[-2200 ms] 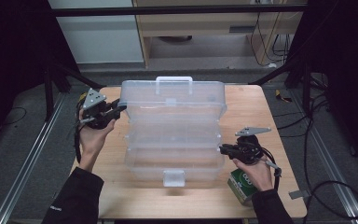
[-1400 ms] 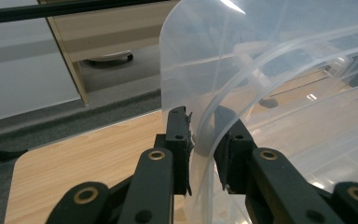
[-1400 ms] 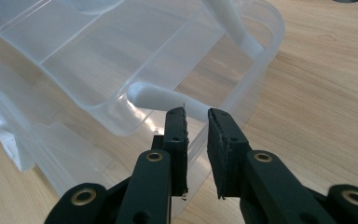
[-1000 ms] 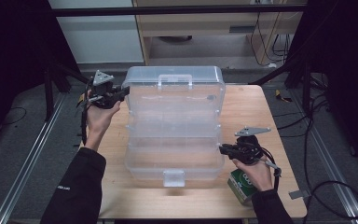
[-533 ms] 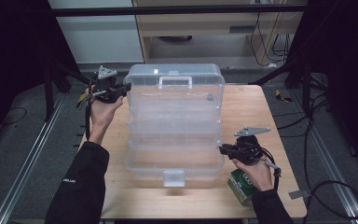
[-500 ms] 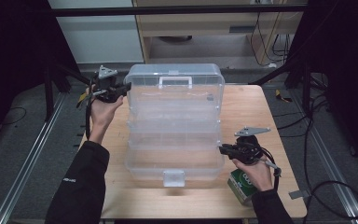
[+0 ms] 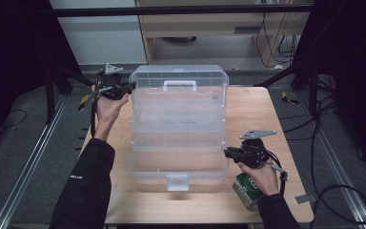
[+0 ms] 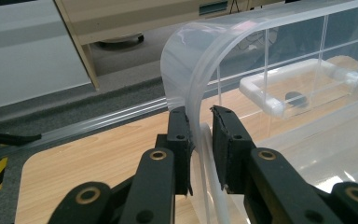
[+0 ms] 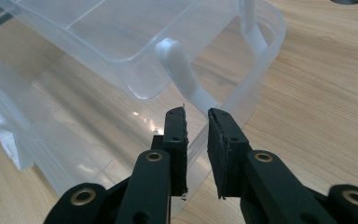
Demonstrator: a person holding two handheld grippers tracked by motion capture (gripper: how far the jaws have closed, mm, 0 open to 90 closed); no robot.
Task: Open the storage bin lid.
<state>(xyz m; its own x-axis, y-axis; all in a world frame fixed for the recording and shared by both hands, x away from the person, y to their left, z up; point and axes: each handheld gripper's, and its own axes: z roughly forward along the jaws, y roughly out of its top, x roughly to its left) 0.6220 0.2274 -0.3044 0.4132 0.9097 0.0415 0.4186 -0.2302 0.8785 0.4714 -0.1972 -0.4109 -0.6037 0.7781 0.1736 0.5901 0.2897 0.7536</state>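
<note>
A clear plastic tiered toolbox (image 7: 178,143) stands on the wooden table (image 7: 248,109), its trays fanned out in steps. Its lid (image 7: 178,78), with a white handle (image 7: 178,85), is raised at the far end. My left gripper (image 7: 129,87) is shut on the lid's left corner; in the left gripper view the curved lid wall (image 8: 191,56) runs between the pads of that gripper (image 8: 199,116). My right gripper (image 7: 226,152) is shut on the bottom tray's right rim (image 9: 256,79), which passes between its jaws (image 9: 197,116) beside a white hinge arm (image 9: 182,70).
A green package (image 7: 248,188) lies at the front right, under my right hand. A white latch (image 7: 177,181) sticks out of the box's near side. Black frame posts (image 7: 310,71) flank the table, and a cabinet (image 7: 209,28) stands beyond its far edge.
My left gripper has carried the lid up and away toward the table's far edge, spreading the trays further. The right gripper has stayed put on the bottom tray.
</note>
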